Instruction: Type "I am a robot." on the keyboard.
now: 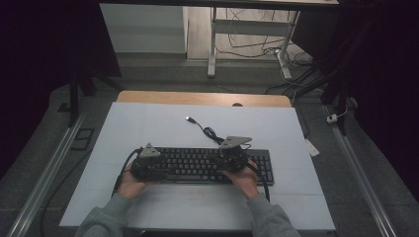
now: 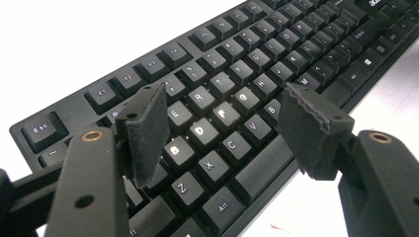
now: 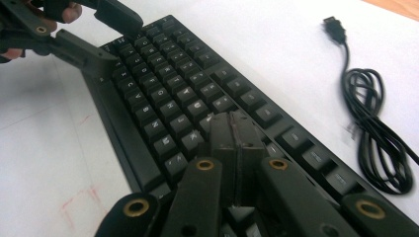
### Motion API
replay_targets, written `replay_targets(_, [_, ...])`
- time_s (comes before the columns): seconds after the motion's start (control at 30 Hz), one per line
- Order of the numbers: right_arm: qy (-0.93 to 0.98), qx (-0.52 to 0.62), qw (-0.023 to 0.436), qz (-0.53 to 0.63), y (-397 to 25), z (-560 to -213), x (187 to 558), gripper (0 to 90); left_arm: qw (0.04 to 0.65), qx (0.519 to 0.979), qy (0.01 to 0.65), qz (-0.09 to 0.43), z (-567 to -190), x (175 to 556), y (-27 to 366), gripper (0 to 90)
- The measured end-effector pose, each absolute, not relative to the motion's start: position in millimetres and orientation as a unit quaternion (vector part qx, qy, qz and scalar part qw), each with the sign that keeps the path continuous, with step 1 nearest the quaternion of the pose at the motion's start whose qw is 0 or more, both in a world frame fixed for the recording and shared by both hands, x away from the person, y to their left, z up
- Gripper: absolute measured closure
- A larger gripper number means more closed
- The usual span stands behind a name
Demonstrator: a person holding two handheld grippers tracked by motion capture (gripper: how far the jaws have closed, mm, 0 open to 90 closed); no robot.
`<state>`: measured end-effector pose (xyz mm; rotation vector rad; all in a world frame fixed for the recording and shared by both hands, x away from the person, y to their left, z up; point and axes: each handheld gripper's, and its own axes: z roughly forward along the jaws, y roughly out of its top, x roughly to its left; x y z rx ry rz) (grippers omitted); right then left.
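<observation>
A black keyboard (image 1: 197, 165) lies across the white table top near the person. Its black cable (image 1: 210, 132) coils behind it and ends in a USB plug (image 1: 189, 119). My left gripper (image 1: 148, 167) hovers over the keyboard's left end, jaws wide open above the letter keys (image 2: 210, 123), nothing between them. My right gripper (image 1: 230, 160) sits over the keyboard's right part, its pads pressed together with nothing between them, tips just above the keys (image 3: 232, 129). In the right gripper view the keyboard (image 3: 168, 94) runs away towards the left gripper (image 3: 89, 29), and the coiled cable (image 3: 375, 143) lies to the right.
The white mat (image 1: 148, 123) covers a wooden table whose far edge (image 1: 202, 97) shows beyond it. Desk legs and loose cables (image 1: 257, 44) stand on the floor behind. Metal rails (image 1: 44, 173) run along both sides of the table.
</observation>
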<state>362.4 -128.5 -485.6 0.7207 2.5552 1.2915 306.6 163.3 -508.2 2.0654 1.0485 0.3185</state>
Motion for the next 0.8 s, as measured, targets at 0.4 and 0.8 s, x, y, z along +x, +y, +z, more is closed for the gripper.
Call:
replay_targets(0.4, [0.875,0.251,0.083,0.405,-109,-504,375,89.6,0.389,0.815,0.412,0.126,-508,306,163,36.0])
replay_targets(0.8, [0.878,0.253,0.083,0.397,-100,-513,379,89.5,0.384,0.817,0.411,0.126,-510,307,162,35.3])
